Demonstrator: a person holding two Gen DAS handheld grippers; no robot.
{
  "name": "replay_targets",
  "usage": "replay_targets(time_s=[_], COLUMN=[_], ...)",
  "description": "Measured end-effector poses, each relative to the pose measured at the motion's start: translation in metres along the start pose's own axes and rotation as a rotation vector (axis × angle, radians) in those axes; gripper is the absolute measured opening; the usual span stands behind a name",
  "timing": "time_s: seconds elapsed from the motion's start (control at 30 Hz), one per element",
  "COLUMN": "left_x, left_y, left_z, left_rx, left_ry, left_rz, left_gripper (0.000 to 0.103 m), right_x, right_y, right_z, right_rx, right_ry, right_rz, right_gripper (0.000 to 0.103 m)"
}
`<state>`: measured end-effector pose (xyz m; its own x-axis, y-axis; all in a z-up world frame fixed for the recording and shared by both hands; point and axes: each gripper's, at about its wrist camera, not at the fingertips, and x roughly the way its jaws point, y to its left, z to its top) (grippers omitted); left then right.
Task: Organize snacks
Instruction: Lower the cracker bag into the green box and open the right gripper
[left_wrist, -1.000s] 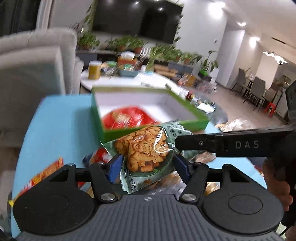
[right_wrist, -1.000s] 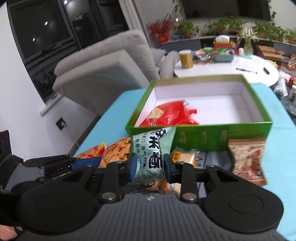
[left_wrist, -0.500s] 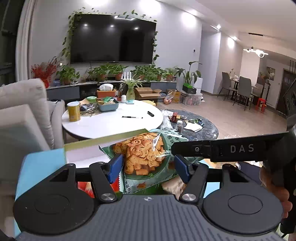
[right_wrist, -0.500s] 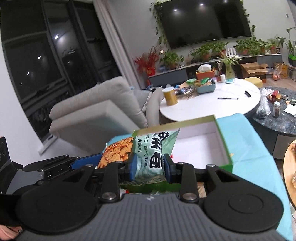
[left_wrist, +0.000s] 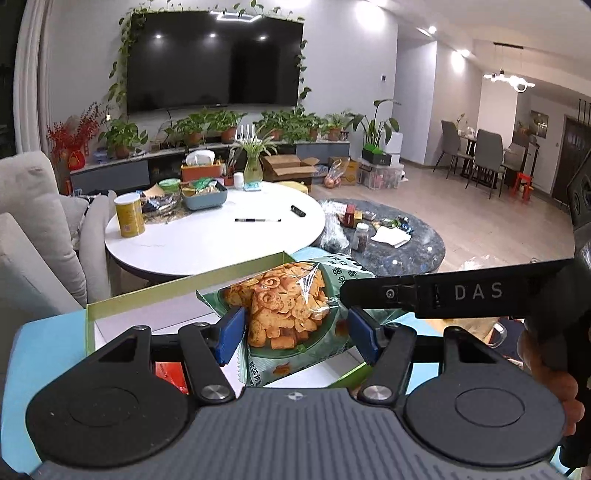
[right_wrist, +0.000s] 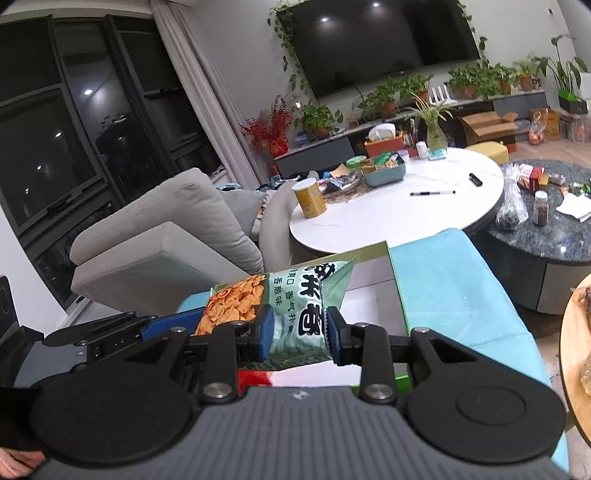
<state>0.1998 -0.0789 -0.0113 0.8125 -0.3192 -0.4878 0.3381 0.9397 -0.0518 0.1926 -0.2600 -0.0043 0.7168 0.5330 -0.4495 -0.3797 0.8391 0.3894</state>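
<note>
The right gripper (right_wrist: 295, 334) had its blue fingers (right_wrist: 266, 334) clamped on the green end of the snack bag (right_wrist: 299, 310). The left gripper (left_wrist: 293, 334) had fingers (left_wrist: 229, 334) wider apart, pressed on the bag's sides (grip uncertain). The crinkly foil bag lay crosswise between both, above the green box (right_wrist: 400, 295), which stood at 12 o'clock on the turquoise desk (right_wrist: 461, 288).

A pale green snack bag (left_wrist: 291, 314) with a clear window showing orange ring-shaped crackers is held in the air above an open green box (left_wrist: 177, 288) with a white interior. A red packet (left_wrist: 168, 373) lies inside the box, toward 7 o'clock of the bag in the left wrist view.
</note>
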Motion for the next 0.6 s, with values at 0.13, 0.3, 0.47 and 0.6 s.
replay_targets(time_s=[0.13,0.3,0.47,0.6], left_x=[0.02,0.042,0.042,0.03], left_y=[0.006,0.018,0.029,0.03], left_z=[-0.001,-0.008,-0.018,-0.014], left_rx=[-0.005,-0.032,-0.058,-0.062], left_ry=[0.027,0.08,0.112,0.094], left_rz=[0.0,0.009,0.036,0.045], left_gripper=[0.058,0.061,0.061,0.061], right_x=[0.016,0.033,0.041,0.027], right_y=[-0.01,-0.023,-0.041,-0.032], right_z=[-0.001,-0.005,-0.012,-0.014], right_rx=[0.011,0.036,0.113,0.088], right_ry=[0.019,0.034,0.059,0.048], right_rz=[-0.004,-0.006,-0.068,-0.066], right_gripper=[0.077,0.077,0.077,0.077])
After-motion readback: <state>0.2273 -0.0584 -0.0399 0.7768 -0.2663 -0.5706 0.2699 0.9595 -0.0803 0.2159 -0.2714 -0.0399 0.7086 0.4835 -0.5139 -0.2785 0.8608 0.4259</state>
